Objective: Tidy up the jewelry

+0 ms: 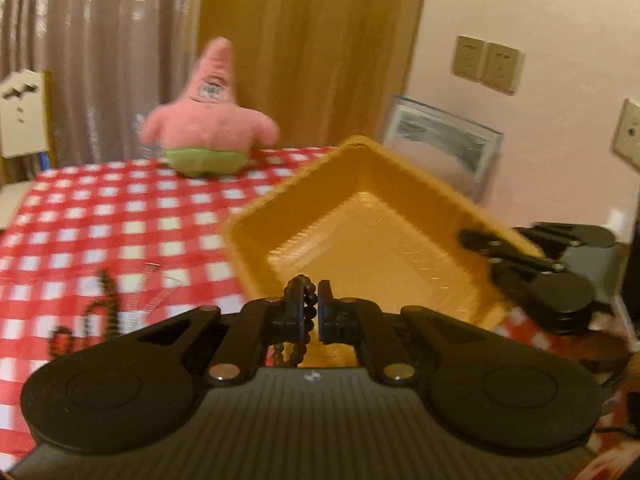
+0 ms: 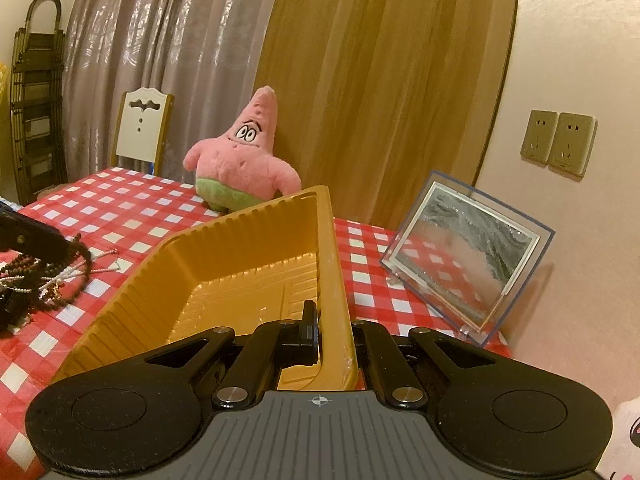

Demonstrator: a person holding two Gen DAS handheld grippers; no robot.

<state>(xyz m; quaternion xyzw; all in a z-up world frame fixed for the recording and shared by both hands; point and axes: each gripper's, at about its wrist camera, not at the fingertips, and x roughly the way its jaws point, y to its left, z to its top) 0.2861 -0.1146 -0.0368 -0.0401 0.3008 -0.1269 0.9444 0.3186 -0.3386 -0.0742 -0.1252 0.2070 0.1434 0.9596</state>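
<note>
In the left wrist view my left gripper (image 1: 313,300) is shut on a strand of dark beads (image 1: 307,314), which hangs in a loop below the pads. It hovers at the near corner of the yellow plastic tray (image 1: 360,216), whose inside shows nothing. More dark and pearl jewelry (image 1: 100,308) lies blurred on the checked cloth to the left. My right gripper (image 1: 486,250) grips the tray's right rim. In the right wrist view that gripper (image 2: 332,326) is shut on the tray's wall (image 2: 326,264), one finger (image 2: 308,322) inside. The jewelry pile (image 2: 44,280) lies left of the tray.
A pink starfish plush (image 2: 240,164) sits behind the tray on the red-and-white checked tablecloth (image 2: 120,216). A clear framed sand picture (image 2: 464,256) leans at the right by the wall. A white chair (image 2: 140,128), curtains and wall sockets (image 2: 558,142) are behind.
</note>
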